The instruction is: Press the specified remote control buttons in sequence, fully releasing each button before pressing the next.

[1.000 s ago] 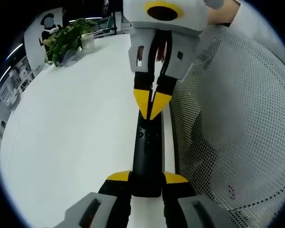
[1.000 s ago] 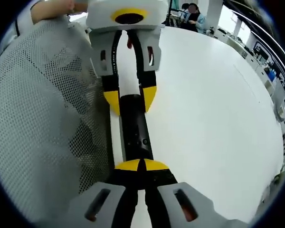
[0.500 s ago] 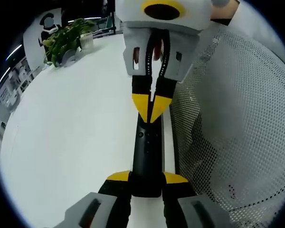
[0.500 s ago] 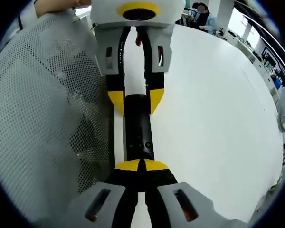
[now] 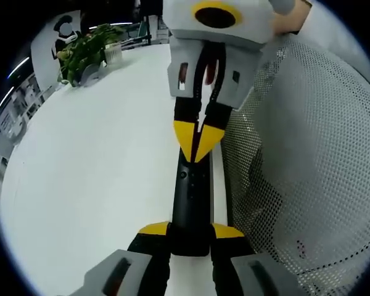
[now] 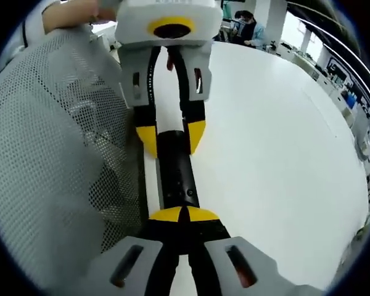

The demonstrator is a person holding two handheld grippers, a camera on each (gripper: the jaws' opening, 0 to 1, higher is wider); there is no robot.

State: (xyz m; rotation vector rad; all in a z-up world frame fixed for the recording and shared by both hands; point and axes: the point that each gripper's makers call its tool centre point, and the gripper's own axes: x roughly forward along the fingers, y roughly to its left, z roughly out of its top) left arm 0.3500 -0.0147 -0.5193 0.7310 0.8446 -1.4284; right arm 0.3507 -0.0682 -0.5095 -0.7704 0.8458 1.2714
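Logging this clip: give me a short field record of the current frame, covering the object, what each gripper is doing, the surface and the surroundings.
object: black remote control
left gripper: shut on one end of the remote control
right gripper: jaws closed, yellow tips meeting over the other end
surface: white table
beside remote: person's perforated grey clothing
background: potted plant at the table's far edge

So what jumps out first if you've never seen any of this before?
A long black remote held over a white table, clamped at one end by the left gripper. The right gripper, jaws closed, presses its yellow tips on the other end. Beside them is a white mesh sleeve, and a green plant stands far off.
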